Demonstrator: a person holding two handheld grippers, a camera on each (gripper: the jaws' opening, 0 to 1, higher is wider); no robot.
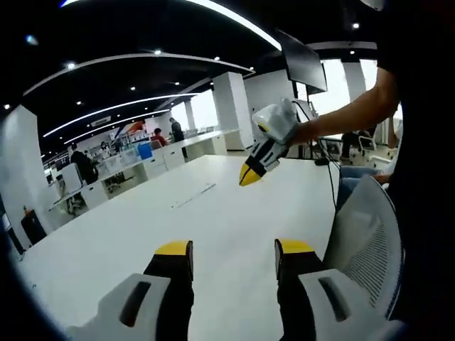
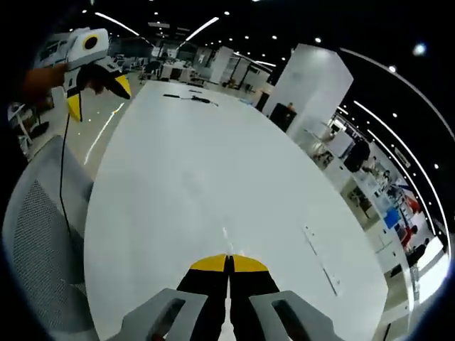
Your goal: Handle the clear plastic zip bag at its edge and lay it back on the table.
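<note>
In the left gripper view, the left gripper reaches low over the near end of the white table. Its black jaws with yellow pads are spread wide apart, with bare tabletop between them. The tabletop is smooth, matte and long, with rounded ends. A thin straight strip lies flat on it toward the far end. Right of the strip and above the table, the right gripper hangs tilted nose-down on a person's outstretched forearm. It has a white shell, and its yellow tips are together. At the table's right edge stands a chair with a grey mesh back.

In the right gripper view, the left gripper is held up beyond the table's left edge, its yellow-tipped jaws splayed. The mesh chair sits below it. At the table's near end the right gripper has its jaws pressed shut, pads touching. A pale sliver lies on the table just past the tips. It may be an edge of the clear plastic zip bag, but it is too faint to tell, and I cannot tell whether anything thin is pinched between the pads.
</note>
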